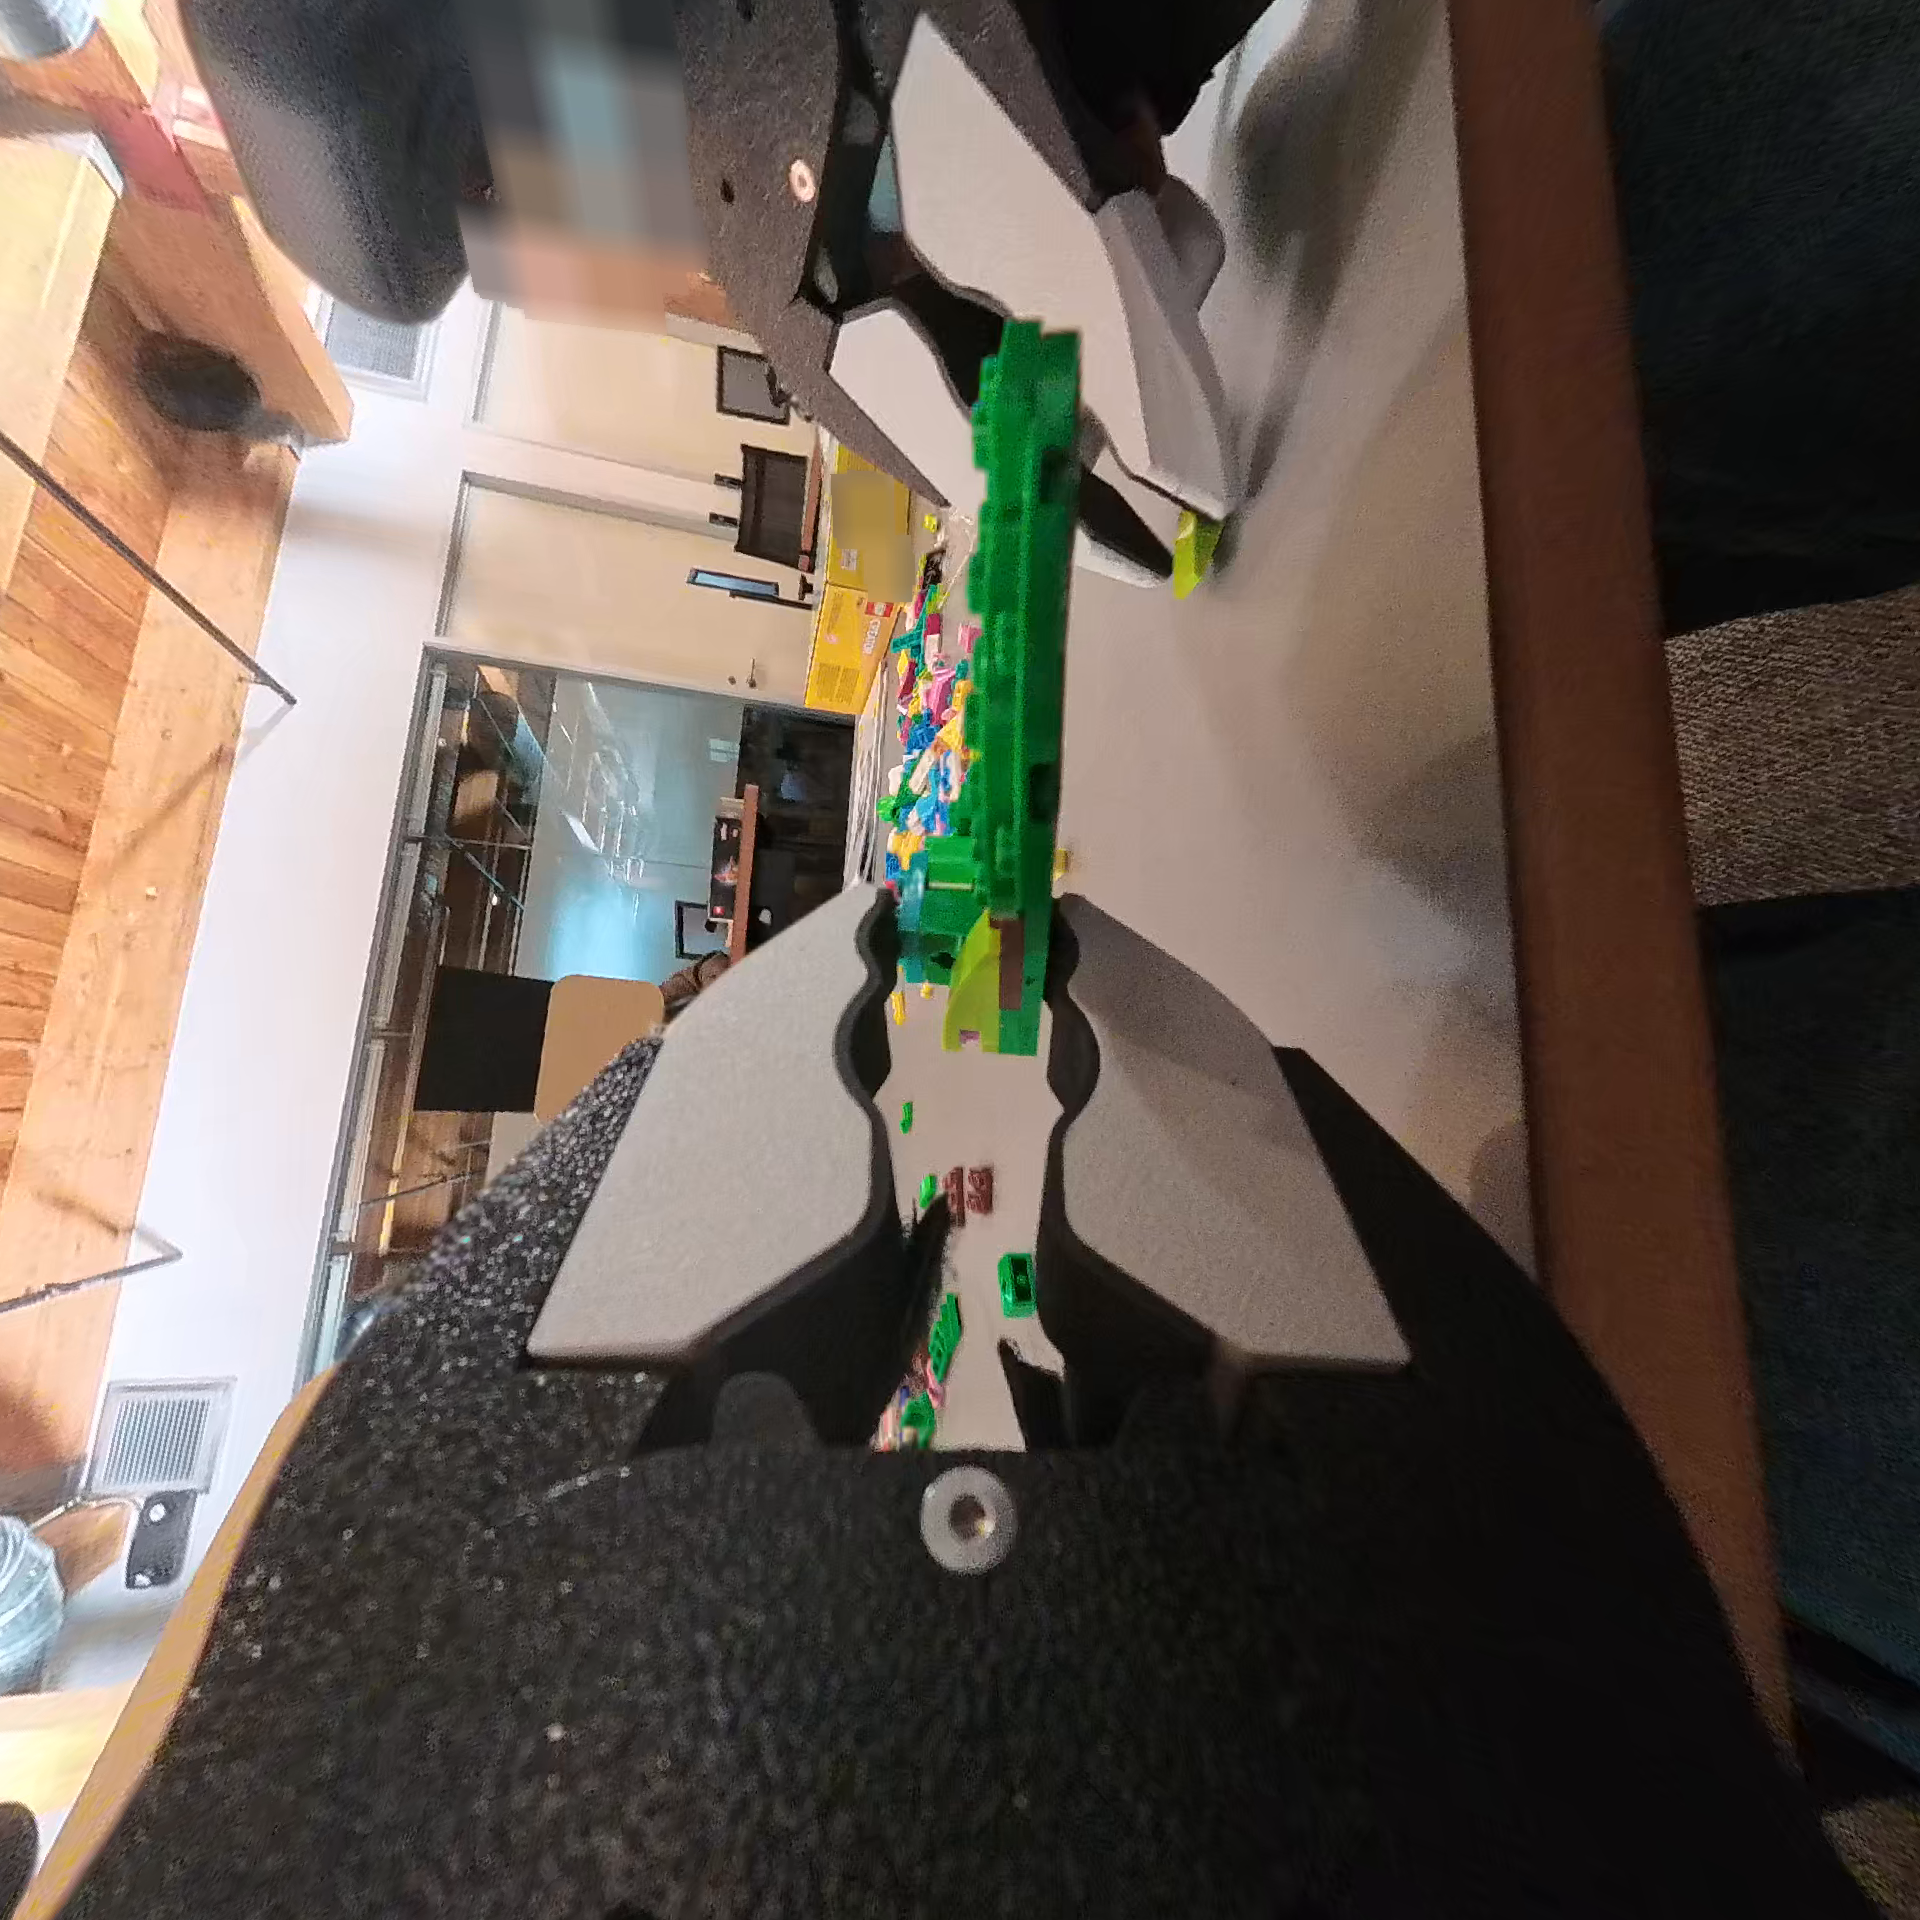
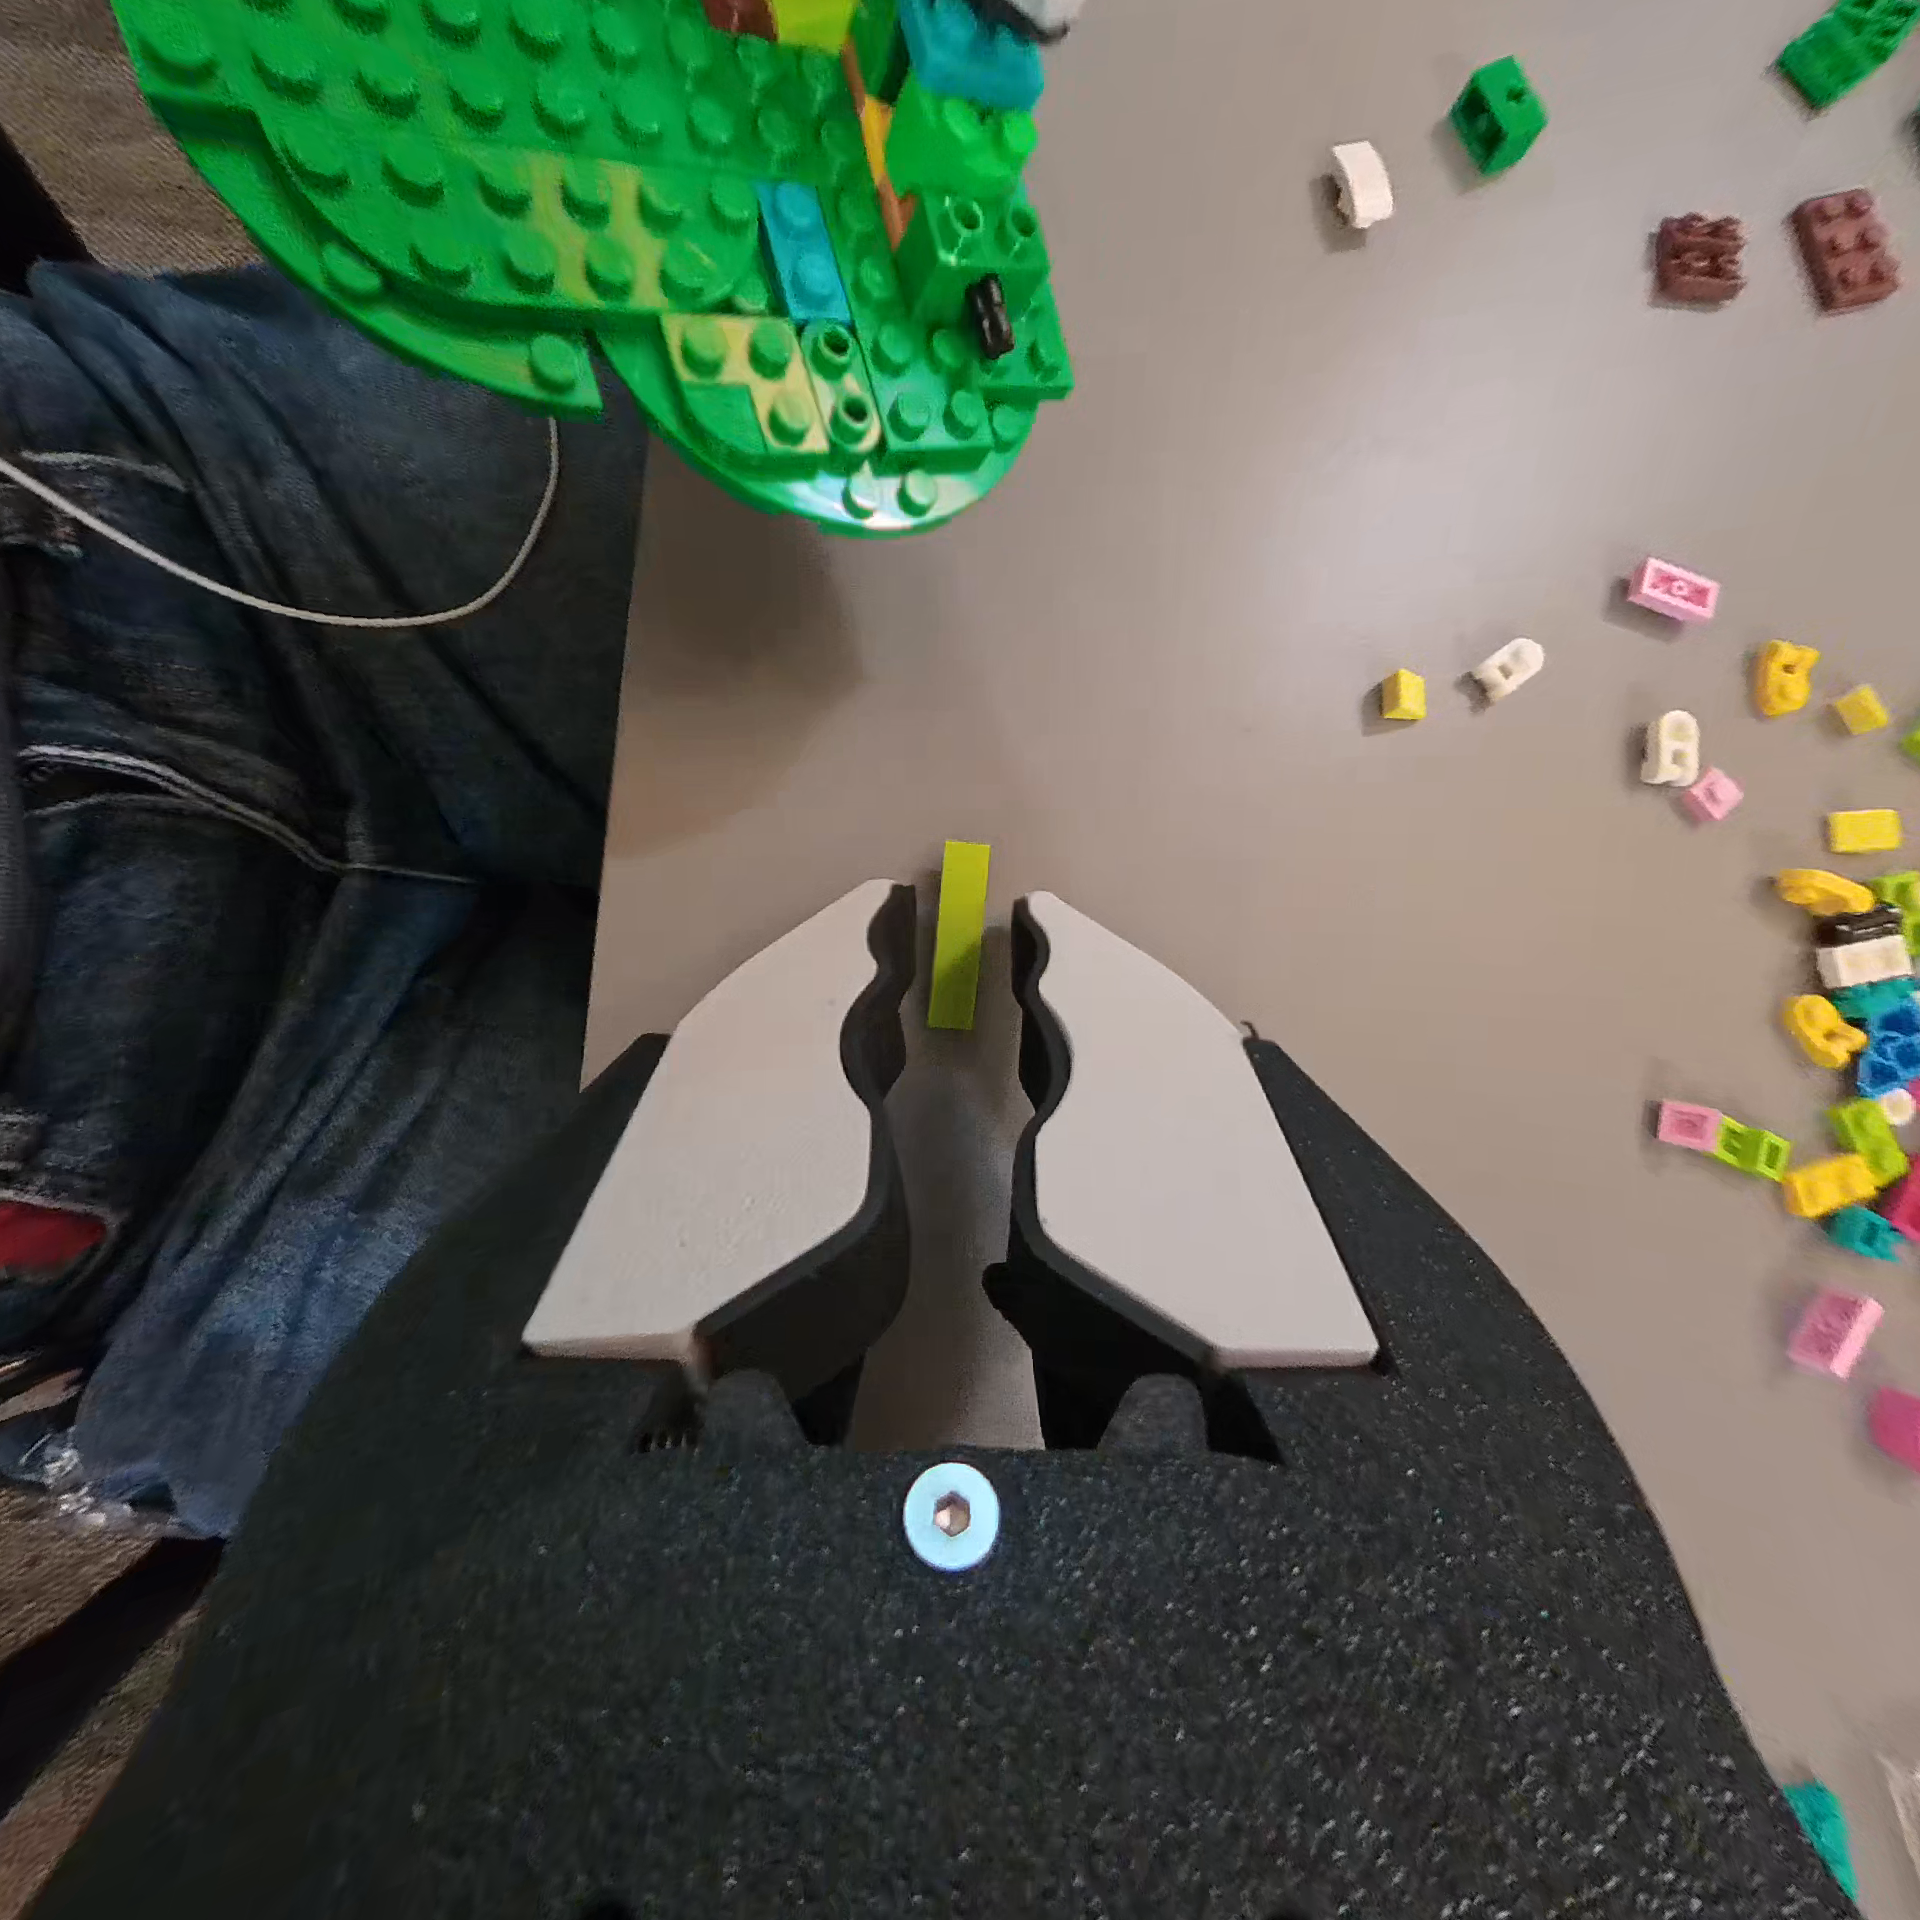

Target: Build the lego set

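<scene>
My left gripper (image 1: 977, 935) is shut on the near edge of the green lego build (image 1: 1023, 623), a large studded plate with teal, lime and brown bricks on it, held edge-on above the grey table (image 1: 1299, 727). The build also shows in the right wrist view (image 2: 623, 208), at the top left over the table's edge. My right gripper (image 2: 961, 914) is shut on a thin lime plate (image 2: 958, 935), held upright between its tips just above the table. In the left wrist view the right gripper (image 1: 1184, 530) and the lime plate (image 1: 1195, 551) are beside the build's far end.
Loose bricks in yellow, pink, white and teal (image 2: 1849, 1039) lie at the right of the table (image 2: 1247, 520), with two brown bricks (image 2: 1839, 249) and a green one (image 2: 1496, 114) farther off. A person's jeans (image 2: 260, 831) are left of the table edge. Yellow boxes (image 1: 847, 644) stand behind the pile. The tips of one gripper are about 10 centimeters away from the tips of the other.
</scene>
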A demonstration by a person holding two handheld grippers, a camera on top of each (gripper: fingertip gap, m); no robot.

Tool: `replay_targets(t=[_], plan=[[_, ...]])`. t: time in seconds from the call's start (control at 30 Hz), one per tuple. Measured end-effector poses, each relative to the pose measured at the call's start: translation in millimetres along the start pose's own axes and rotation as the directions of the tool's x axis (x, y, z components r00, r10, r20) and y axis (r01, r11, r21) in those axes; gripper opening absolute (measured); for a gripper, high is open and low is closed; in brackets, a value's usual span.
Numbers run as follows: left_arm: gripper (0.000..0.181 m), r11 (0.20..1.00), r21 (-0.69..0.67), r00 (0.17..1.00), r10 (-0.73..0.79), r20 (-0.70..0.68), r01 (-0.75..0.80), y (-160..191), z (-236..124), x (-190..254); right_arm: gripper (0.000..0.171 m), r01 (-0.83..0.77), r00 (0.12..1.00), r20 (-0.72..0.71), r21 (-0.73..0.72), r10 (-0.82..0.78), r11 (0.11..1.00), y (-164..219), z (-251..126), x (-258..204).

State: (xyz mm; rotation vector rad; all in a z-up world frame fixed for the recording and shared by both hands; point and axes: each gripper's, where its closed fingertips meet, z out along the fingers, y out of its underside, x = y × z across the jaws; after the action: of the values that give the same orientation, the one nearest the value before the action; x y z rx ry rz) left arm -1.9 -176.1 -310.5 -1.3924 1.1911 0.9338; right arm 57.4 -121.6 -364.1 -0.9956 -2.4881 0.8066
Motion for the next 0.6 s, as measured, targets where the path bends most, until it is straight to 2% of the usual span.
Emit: replay_targets(t=[0.07, 0.13, 0.23, 0.33, 0.4, 0.47, 0.6], plan=[[0.026, 1.0, 0.019, 1.0, 0.015, -0.01, -0.015, 0, 1, 3, 0.007, -0.008, 1.0, 0.014, -0.007, 0.008, 1.0, 1, 1, 0], [0.026, 0.999, 0.039, 0.999, 0.028, -0.022, -0.027, -2, 2, 5, 0.007, -0.019, 1.0, 0.019, 0.009, 0.018, 1.0, 0, 0, 1], [0.027, 0.996, 0.09, 0.998, 0.022, -0.064, -0.016, -8, 4, 5, 0.007, -0.146, 0.983, 0.134, 0.189, 0.121, 0.971, -22, -10, 0], [0.027, 0.988, 0.15, 0.994, -0.026, -0.105, 0.042, -16, 4, -5, 0.007, -0.388, 0.883, 0.416, 0.387, 0.217, 0.837, -51, -40, -1], [0.027, 0.98, 0.178, 0.989, -0.062, -0.134, 0.086, -20, 6, -14, 0.007, -0.517, 0.795, 0.565, 0.443, 0.22, 0.733, -64, -60, 4], [0.026, 0.97, 0.213, 0.986, -0.085, -0.143, 0.115, -23, 10, -23, 0.007, -0.586, 0.738, 0.643, 0.458, 0.207, 0.668, -70, -72, 12], [0.026, 0.954, 0.285, 0.991, -0.055, -0.123, 0.089, -24, 23, -36, 0.007, -0.634, 0.683, 0.707, 0.45, 0.184, 0.629, -75, -79, 22]])
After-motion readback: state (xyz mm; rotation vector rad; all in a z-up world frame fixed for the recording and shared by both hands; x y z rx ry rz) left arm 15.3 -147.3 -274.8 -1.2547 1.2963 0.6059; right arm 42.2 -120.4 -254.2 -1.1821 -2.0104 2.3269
